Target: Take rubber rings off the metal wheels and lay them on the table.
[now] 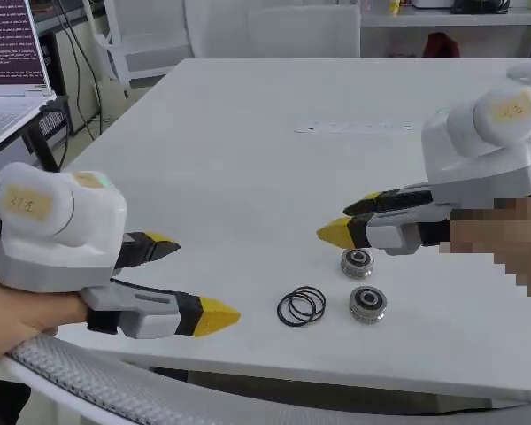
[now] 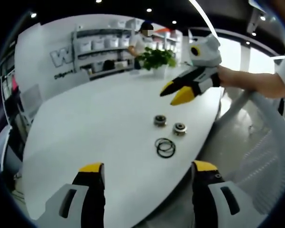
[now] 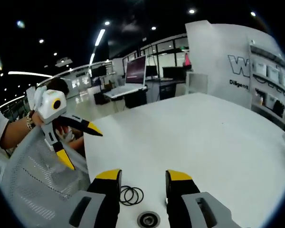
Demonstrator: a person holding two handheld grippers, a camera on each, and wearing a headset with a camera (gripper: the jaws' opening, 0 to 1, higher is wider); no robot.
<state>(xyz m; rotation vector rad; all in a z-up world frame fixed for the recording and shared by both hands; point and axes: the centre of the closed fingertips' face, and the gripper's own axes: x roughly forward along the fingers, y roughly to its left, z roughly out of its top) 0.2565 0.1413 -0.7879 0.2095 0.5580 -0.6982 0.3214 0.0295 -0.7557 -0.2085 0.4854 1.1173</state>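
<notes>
your left gripper [image 1: 199, 279] hangs low at the near edge of the table [image 1: 248, 150], its jaws spread wide with nothing between them. your right gripper [image 1: 347, 221] is held over the right side of the table, jaws parted by a narrower gap and likewise empty. its yellow tip hovers just above the far wheel [image 1: 357, 262], and from the head view it looks clear of it.

the near wheel [image 1: 368, 303] sits close in front of the far one, and both lie flat. just to their left is a small pile of rubber rings [image 1: 301, 306], thin black loops overlapping on the bare top, between your two grippers and nearer the right one. in the right gripper view the rings lie just ahead of your jaws and one wheel sits below the gap between them.

so part of the job looks done: some rings are off and laid down, two or three going by the overlap, though the exact count is hard to read. whether either wheel carries more rubber is too small to tell. the near wheel's rim looks dark, which may be a ring or only the groove. if any are left, you'd likely pin the wheel with one gripper and peel with the other.
</notes>
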